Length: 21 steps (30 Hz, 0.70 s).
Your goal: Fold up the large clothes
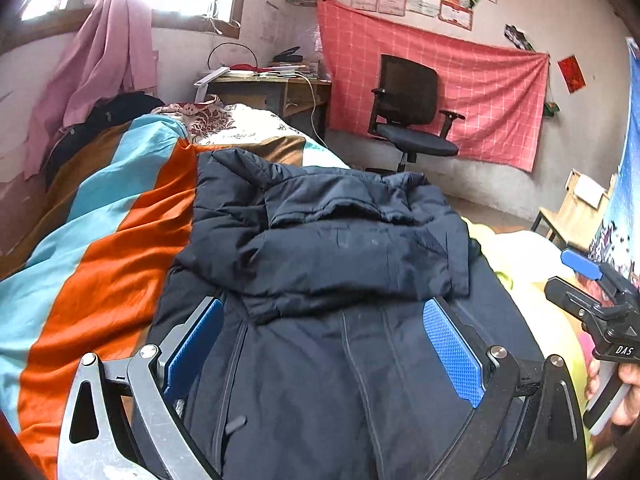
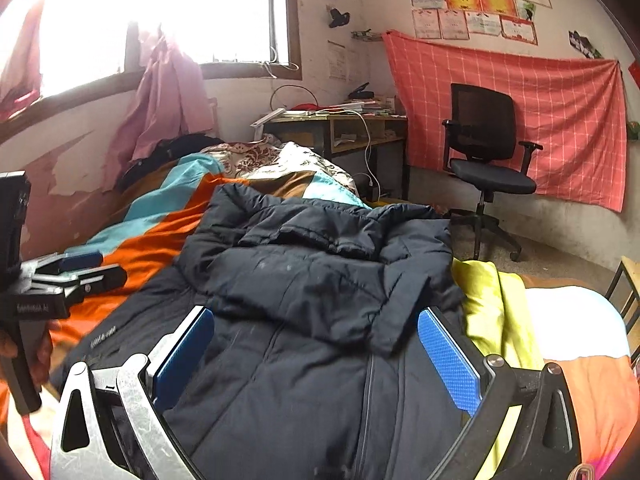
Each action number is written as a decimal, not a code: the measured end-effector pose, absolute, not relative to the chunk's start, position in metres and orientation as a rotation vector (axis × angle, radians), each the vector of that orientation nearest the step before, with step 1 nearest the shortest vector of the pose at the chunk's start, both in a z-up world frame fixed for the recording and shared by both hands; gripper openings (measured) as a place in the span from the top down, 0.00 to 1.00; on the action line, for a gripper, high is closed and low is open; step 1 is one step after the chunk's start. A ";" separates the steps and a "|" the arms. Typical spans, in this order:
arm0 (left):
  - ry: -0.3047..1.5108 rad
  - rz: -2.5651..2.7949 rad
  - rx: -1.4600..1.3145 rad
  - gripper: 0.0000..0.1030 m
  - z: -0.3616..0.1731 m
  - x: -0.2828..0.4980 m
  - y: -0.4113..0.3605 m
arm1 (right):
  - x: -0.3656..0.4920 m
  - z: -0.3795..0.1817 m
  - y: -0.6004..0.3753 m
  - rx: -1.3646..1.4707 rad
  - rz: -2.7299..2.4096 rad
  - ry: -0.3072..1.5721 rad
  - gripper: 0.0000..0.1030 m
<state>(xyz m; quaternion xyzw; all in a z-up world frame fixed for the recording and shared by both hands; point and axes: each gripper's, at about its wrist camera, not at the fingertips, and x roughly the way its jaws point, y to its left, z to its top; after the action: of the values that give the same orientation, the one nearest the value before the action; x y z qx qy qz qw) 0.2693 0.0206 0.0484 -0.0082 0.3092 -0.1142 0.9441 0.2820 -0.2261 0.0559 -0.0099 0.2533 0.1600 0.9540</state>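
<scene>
A dark navy padded jacket [image 1: 340, 240] [image 2: 320, 272] lies on the bed with its front zip facing up. Its upper part is bunched and folded back over the chest. My left gripper [image 1: 323, 306] is open and hovers low over the jacket's body, the blue pads [image 1: 452, 352] spread wide on either side of the zip. My right gripper [image 2: 316, 314] is open too, just above the jacket's lower front. Each gripper shows in the other's view: the right gripper [image 1: 568, 276] beside the jacket's right edge, the left gripper [image 2: 100, 268] over the orange stripe, each held by a hand.
The bed has an orange, light blue and brown striped cover [image 1: 100, 240]. A yellow-green cloth [image 2: 492, 312] lies right of the jacket. Beyond the bed stand a desk [image 2: 360, 128], a black office chair [image 2: 484, 152] and a wooden chair [image 1: 572, 216].
</scene>
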 end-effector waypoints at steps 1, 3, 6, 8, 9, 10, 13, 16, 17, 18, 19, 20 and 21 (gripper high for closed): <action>0.630 -0.233 -0.003 0.05 0.046 0.263 0.021 | 0.275 0.053 -0.227 -0.029 0.326 0.512 0.00; 0.633 -0.235 0.020 0.05 0.040 0.252 0.022 | 0.259 0.046 -0.228 -0.045 0.326 0.508 0.00; 0.642 -0.241 0.048 0.05 0.027 0.236 0.024 | 0.241 0.034 -0.228 -0.059 0.335 0.520 0.00; 0.656 -0.246 0.067 0.05 0.016 0.225 0.025 | 0.231 0.027 -0.229 -0.059 0.336 0.526 0.00; 0.663 -0.251 0.075 0.05 0.013 0.221 0.025 | 0.227 0.024 -0.228 -0.059 0.338 0.533 0.00; 0.671 -0.258 0.088 0.05 0.008 0.215 0.025 | 0.222 0.020 -0.228 -0.064 0.342 0.542 0.00; 0.684 -0.270 0.128 0.05 -0.002 0.201 0.024 | 0.211 0.011 -0.225 -0.094 0.339 0.560 0.00; 0.704 -0.281 0.180 0.05 -0.013 0.189 0.023 | 0.201 0.000 -0.221 -0.122 0.349 0.591 0.00; 0.713 -0.284 0.196 0.05 -0.017 0.185 0.023 | 0.198 -0.004 -0.222 -0.126 0.353 0.603 0.00; 0.721 -0.288 0.211 0.05 -0.021 0.181 0.023 | 0.196 -0.008 -0.221 -0.131 0.358 0.620 0.00; 0.731 -0.295 0.227 0.05 -0.025 0.176 0.024 | 0.193 -0.013 -0.220 -0.140 0.365 0.641 0.00; 0.736 -0.300 0.236 0.05 -0.027 0.174 0.025 | 0.190 -0.017 -0.219 -0.145 0.370 0.652 0.00; 0.744 -0.306 0.250 0.05 -0.031 0.170 0.027 | 0.188 -0.023 -0.217 -0.153 0.379 0.666 0.00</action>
<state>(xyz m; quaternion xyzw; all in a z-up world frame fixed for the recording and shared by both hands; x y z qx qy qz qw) 0.1697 0.0266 -0.0307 0.1214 0.3612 -0.1483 0.9126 0.1876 -0.2173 -0.0226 -0.0746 0.3246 0.1848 0.9246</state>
